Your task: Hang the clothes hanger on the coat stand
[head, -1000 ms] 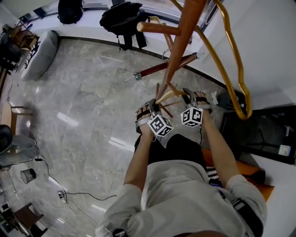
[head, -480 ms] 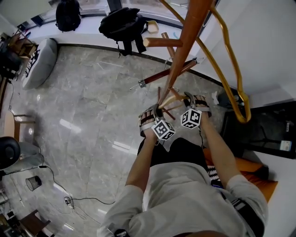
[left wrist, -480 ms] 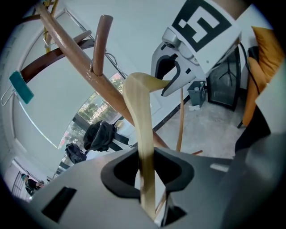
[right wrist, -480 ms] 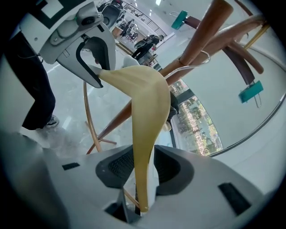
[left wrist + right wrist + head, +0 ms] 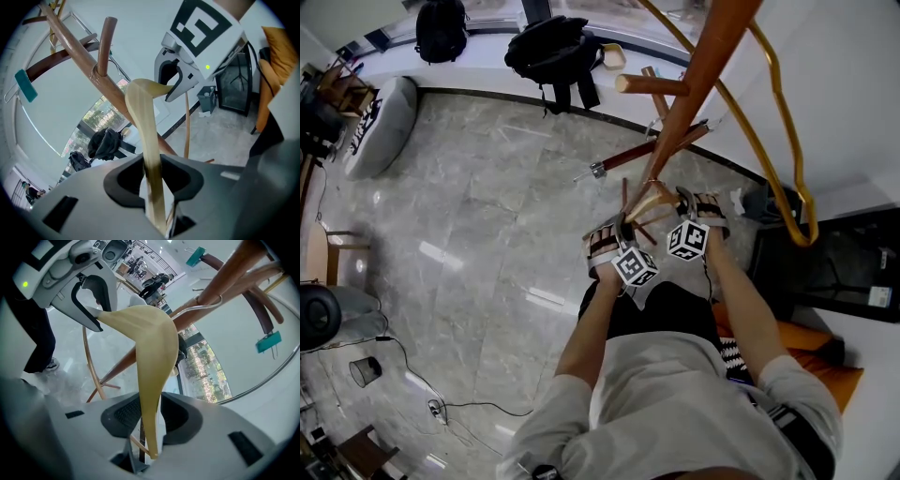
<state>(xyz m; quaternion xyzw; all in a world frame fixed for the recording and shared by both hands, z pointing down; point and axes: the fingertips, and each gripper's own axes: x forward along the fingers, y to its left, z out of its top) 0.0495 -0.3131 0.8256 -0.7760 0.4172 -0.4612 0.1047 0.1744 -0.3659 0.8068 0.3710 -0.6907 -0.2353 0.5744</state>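
Observation:
A pale wooden clothes hanger (image 5: 649,201) is held level by both ends, close against the brown pole of the coat stand (image 5: 694,84). My left gripper (image 5: 619,225) is shut on its left arm, the wood (image 5: 145,126) running up between the pads (image 5: 152,176). My right gripper (image 5: 682,199) has the other arm (image 5: 152,343) between its pads (image 5: 145,416), with the jaws closing on it. The hanger's wire hook (image 5: 206,303) lies beside the pole (image 5: 225,277). A dark brown clip hanger (image 5: 652,145) hangs on the stand.
A gold curved tube (image 5: 769,122) arcs down right of the pole. A peg (image 5: 652,84) sticks out to the left. Black backpacks (image 5: 553,42) and a grey cushion (image 5: 380,117) lie along the far wall. A black cabinet (image 5: 825,267) stands at the right.
Both grippers keep their hold on the hanger under the pole. The head view has shifted a little, so the stand sits further right in the picture.

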